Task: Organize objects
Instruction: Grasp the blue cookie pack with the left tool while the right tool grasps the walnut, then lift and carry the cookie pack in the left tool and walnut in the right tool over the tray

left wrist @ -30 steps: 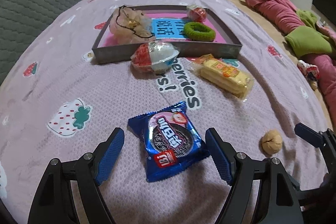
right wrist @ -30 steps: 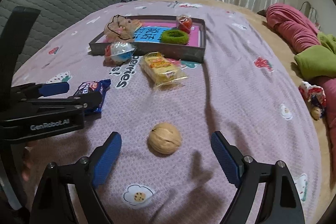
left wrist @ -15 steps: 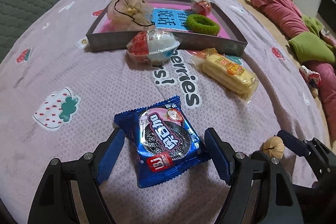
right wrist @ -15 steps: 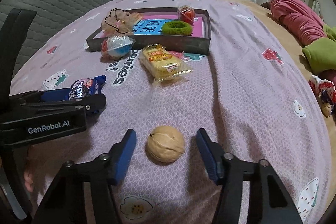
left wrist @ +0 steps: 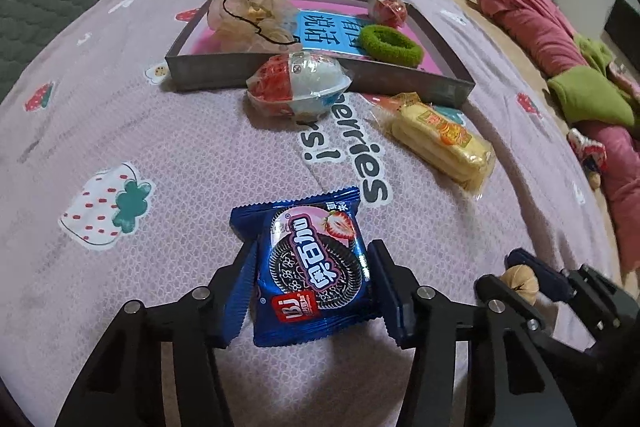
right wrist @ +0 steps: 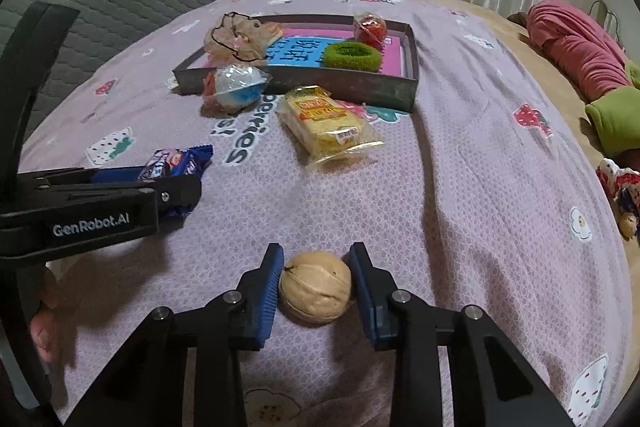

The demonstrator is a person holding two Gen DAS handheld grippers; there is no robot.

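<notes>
A glossy blue cookie packet (left wrist: pixel 312 267) carries pink strawberry art; the round tan walnut (right wrist: pixel 315 287) sits on lilac strawberry-print bedspread (right wrist: pixel 460 187).

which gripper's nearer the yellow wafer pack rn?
Neither clearly; perhaps the right, marginally. The right gripper is closing around the walnut, straight below the yellow wafer pack. The left gripper is closing on the blue cookie packet, off the pack's lower left.

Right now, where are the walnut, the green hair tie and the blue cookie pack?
walnut (right wrist: pixel 315 287), right wrist view, middle of its shell.
green hair tie (right wrist: pixel 352 55), right wrist view, its fuzzy front edge.
blue cookie pack (left wrist: pixel 312 267), left wrist view, the cookie picture.
</notes>
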